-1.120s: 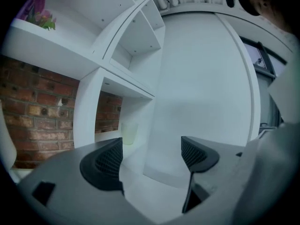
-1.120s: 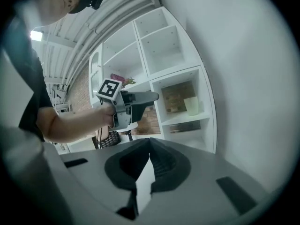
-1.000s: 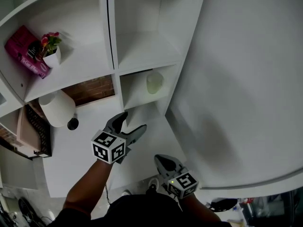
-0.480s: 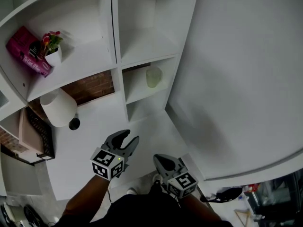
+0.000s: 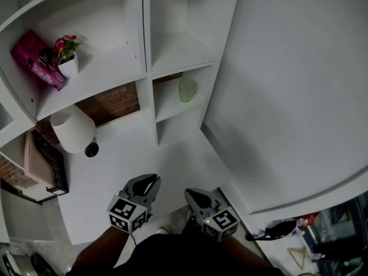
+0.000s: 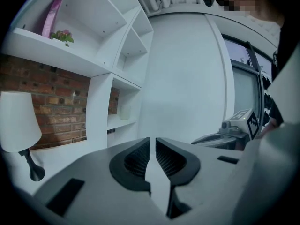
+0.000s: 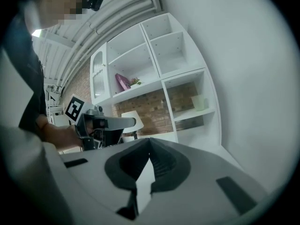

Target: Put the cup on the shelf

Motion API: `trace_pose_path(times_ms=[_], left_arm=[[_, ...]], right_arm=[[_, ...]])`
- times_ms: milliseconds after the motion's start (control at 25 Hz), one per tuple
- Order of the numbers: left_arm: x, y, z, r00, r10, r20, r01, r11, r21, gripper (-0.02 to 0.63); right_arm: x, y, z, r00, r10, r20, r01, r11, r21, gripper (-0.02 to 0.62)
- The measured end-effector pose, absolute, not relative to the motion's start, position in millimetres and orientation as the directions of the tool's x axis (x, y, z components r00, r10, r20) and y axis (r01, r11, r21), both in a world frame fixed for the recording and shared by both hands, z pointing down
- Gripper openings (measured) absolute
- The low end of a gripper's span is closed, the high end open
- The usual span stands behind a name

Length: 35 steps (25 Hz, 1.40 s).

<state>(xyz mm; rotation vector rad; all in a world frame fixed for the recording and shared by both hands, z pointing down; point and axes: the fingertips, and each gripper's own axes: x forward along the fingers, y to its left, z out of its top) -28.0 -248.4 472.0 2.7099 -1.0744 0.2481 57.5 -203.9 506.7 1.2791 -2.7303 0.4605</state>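
The cup (image 5: 187, 89) stands upright on the shelf (image 5: 172, 50), in the upper of the two small compartments at the unit's lower right, close to that compartment's right wall. Nothing touches it. It shows pale and small in the left gripper view (image 6: 124, 111) and in the right gripper view (image 7: 198, 102).

Both claws hang low over the near edge of the white tabletop (image 5: 115, 165), well apart from the cup. The left claw (image 5: 150, 180) is narrow: its jaws are closing, only a thin slit is left between the ribbed pads (image 6: 136, 156), and nothing is between them. The right claw (image 5: 192, 193) sits just beside it, toward the tabletop's near right corner; its tips meet and it holds nothing (image 7: 149, 139).

A white lamp (image 5: 73, 130) stands at the tabletop's left side, in front of a brick wall (image 5: 112, 103). On the wide shelf board above the lamp, a pink book (image 5: 39, 59) leans against the side wall, with a small white pot of flowers (image 5: 68, 59) just beside it.
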Motion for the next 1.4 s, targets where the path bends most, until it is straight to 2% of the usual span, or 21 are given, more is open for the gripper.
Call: trace_pose_path(times_ms=[280, 720, 1400], left_arm=[[-43.3, -222.3, 487.7, 0.711, -0.655, 0.258, -0.699, -0.7, 0.146, 0.025], [-62.3, -215.5, 483.2, 0.697, -0.681, 0.224, -0.716, -0.68, 0.16, 0.012], [-66.5, -214.2, 481.3, 0.681, -0.697, 0.226, -0.731, -0.668, 0.142, 0.012]], right_arm=[[45.5, -197.5, 507.4, -0.644, -0.735, 0.212, -0.763, 0.601, -0.237, 0.003], [39.4, -193.3, 517.5, -0.639, -0.73, 0.242, -0.769, 0.598, -0.225, 0.003], [35.5, -193.8, 517.3, -0.641, -0.726, 0.248, -0.767, 0.595, -0.24, 0.003]])
